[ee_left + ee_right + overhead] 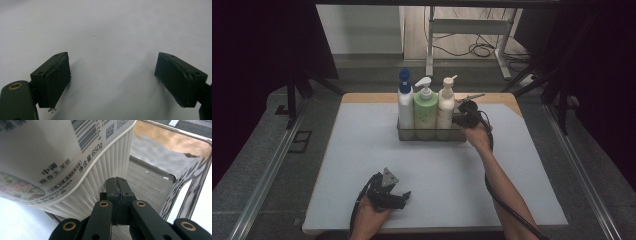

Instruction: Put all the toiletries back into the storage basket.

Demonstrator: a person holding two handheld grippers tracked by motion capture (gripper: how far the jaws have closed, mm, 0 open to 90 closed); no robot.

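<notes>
A wire-and-metal basket [432, 135] stands at the back middle of the white mat and holds three pump bottles: a white one with a blue pump [405, 107], a green one [425, 110] and a cream one [445, 107]. My right gripper [460, 119] sits at the basket's right front corner, beside the cream bottle. In the right gripper view its jaws [119, 182] are pressed together with nothing seen between them, tips just short of the ribbed cream bottle [62, 157], inside the basket's shiny wall [185, 177]. My left gripper [405, 199] rests low on the mat near the front edge, open [112, 80] and empty.
The white mat [362, 150] covers a wooden table whose bare strip [367, 97] shows along the back. Dark drapes hang at both sides. A desk frame and cables [477, 47] stand on the floor beyond the table.
</notes>
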